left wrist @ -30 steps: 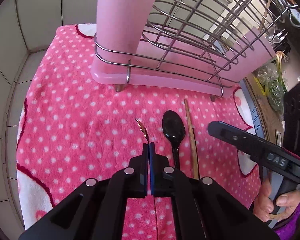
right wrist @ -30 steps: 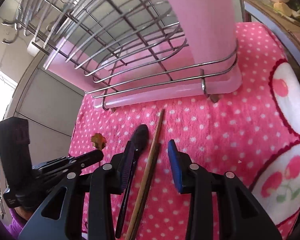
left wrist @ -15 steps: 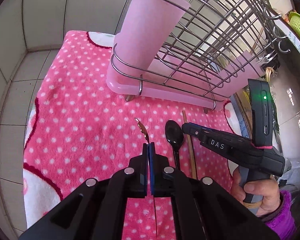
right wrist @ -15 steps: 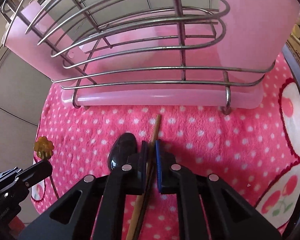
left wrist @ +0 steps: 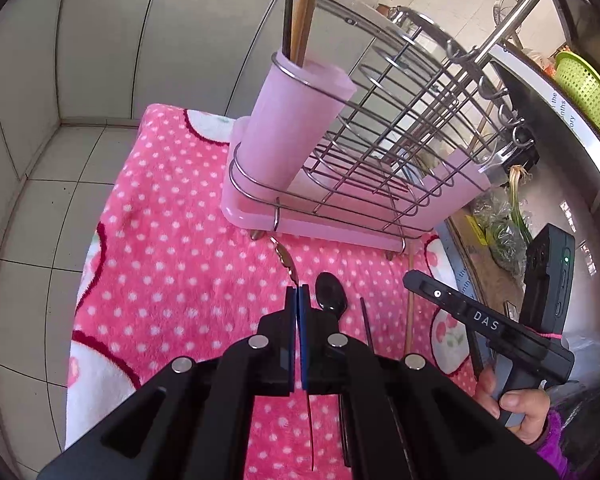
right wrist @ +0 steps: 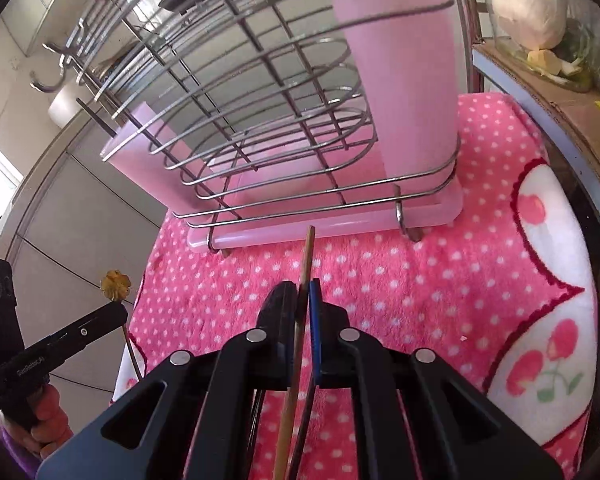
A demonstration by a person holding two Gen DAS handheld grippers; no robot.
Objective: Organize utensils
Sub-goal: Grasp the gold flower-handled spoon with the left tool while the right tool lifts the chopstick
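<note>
My left gripper (left wrist: pixel 297 300) is shut on a thin gold utensil with a flower-shaped end (left wrist: pixel 285 258), held above the pink dotted towel (left wrist: pixel 172 248). Its flower end also shows in the right wrist view (right wrist: pixel 116 285). My right gripper (right wrist: pixel 305 294) is shut on a wooden chopstick (right wrist: pixel 306 256), lifted off the towel and pointing at the rack. A black spoon (left wrist: pixel 331 298) and a dark chopstick (left wrist: pixel 367 324) lie on the towel. The pink utensil cup (left wrist: pixel 296 120) in the wire dish rack (left wrist: pixel 412 128) holds chopsticks and a dark handle.
The rack's pink drip tray (right wrist: pixel 340 228) sits at the towel's far side. A tiled wall (left wrist: pixel 60 60) rises at the left. A cardboard box with vegetables (right wrist: pixel 548 60) and a green basket (left wrist: pixel 584 92) stand to the right.
My right gripper shut on the wooden chopstick and raised it off the towel. My left gripper rose and pulled back with the gold utensil, bringing the cup's top into view.
</note>
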